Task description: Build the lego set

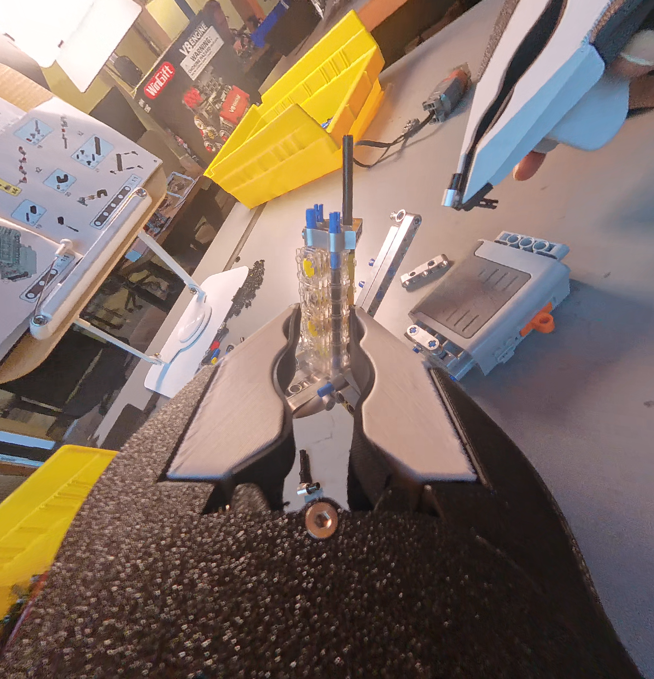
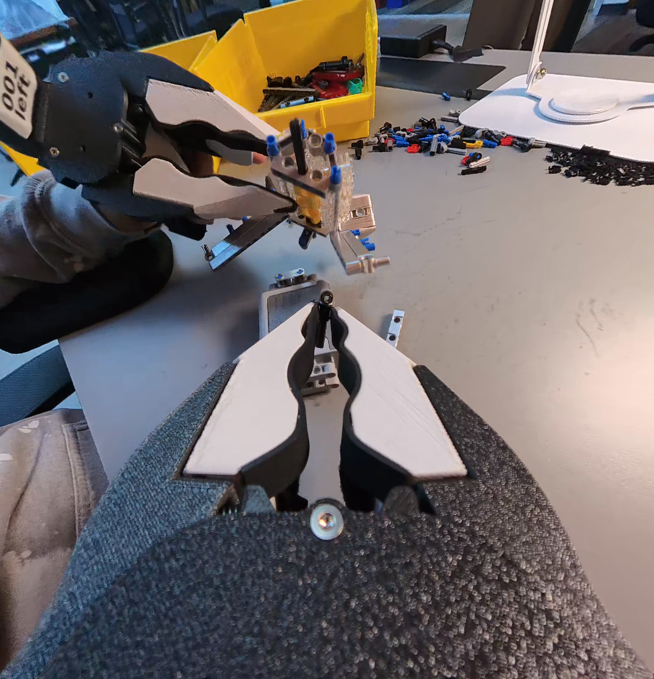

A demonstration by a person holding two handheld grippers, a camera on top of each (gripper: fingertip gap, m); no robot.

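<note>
**Clear plastic and grey beams in one claw, a black pin in the other**

Clear plastic makes up the body of the toy block assembly [image 1: 327, 294] that our left gripper [image 1: 325, 330] clamps between its two fingers. In the left wrist view it rises toward twelve o'clock from the fingertips, with blue pegs [image 1: 333, 220] on top and a black rod [image 1: 347, 180] standing out of it. Yellow pieces show inside the clear part. In the right wrist view we see the same assembly [image 2: 314, 180] lifted off the grey table [image 2: 502, 330] at about eleven o'clock, with grey beams hanging from its underside.

Our right gripper [image 2: 323, 312] is closed on a small black pin [image 2: 322, 319], which pokes out just past the fingertips. From the left wrist view that gripper [image 1: 468, 198] sits at one o'clock, well apart from the assembly, and a small grey piece shows at its tip beside the pin.

A grey box [image 1: 490, 312] with an orange tab lies on the table at three o'clock of the left gripper; in the right view it lies just beyond the right fingertips. A short grey beam [image 1: 424, 270] rests near it. Yellow bins [image 1: 300, 121] stand at eleven o'clock in the left view, and an open instruction booklet [image 1: 57, 176] on a white stand [image 1: 193, 330] sits at nine to ten o'clock. Loose small parts [image 2: 446, 143] lie scattered at one o'clock in the right view.
</note>
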